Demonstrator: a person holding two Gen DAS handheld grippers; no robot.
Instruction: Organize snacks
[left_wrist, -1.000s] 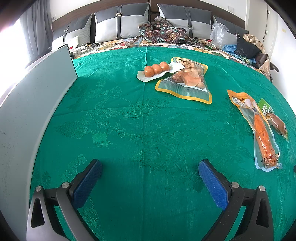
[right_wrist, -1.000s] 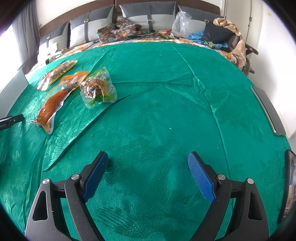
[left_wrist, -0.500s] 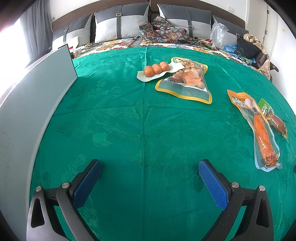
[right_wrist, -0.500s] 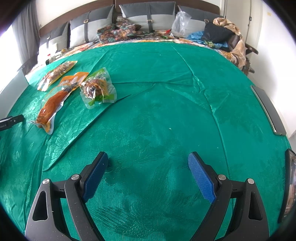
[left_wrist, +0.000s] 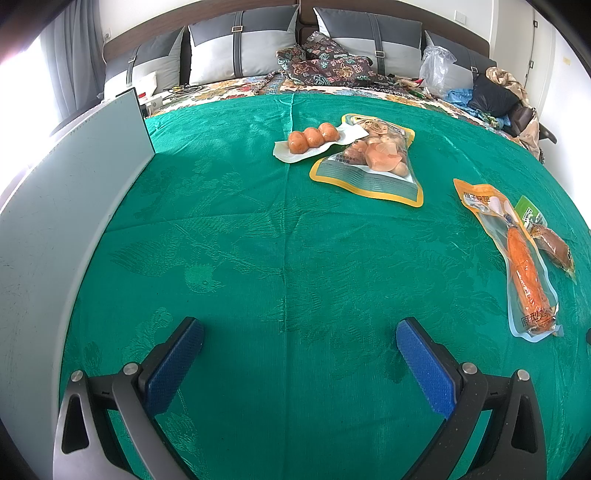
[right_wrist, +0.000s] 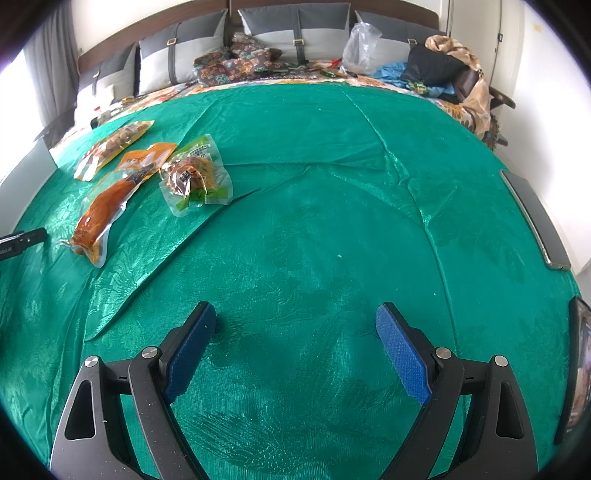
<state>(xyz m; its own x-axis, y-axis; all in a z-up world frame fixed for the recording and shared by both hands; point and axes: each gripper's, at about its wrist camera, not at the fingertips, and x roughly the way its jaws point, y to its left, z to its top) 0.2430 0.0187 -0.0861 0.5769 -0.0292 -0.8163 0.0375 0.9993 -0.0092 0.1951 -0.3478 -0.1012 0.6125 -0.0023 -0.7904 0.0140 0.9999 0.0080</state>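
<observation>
We see a green cloth (left_wrist: 258, 240) spread wide over the bed, carrying everything. Along its left edge in the left wrist view stands a pale grey panel (left_wrist: 66, 206), upright. At the far edge sit grey pillows (left_wrist: 240, 48) against the headboard.

Of the snacks, the largest is the yellow-bordered pouch (left_wrist: 369, 162) toward the cloth's far edge, just beside and partly overlapping the white pack of three orange balls (left_wrist: 314, 142) on its left. Near the right edge lies the long orange sausage pack (left_wrist: 517, 254), and a smaller green-topped pack (left_wrist: 550, 240) touches its right side. In the right wrist view these same packs lie toward the far left corner of the cloth: sausage pack (right_wrist: 110, 199), green-topped pack (right_wrist: 195, 177), well apart from our right gripper.

Our left gripper (left_wrist: 299, 332) hovers over bare cloth near the front edge, jaws spread wide, holding nothing. Our right gripper (right_wrist: 295, 317) does likewise, jaws wide apart and empty.
</observation>
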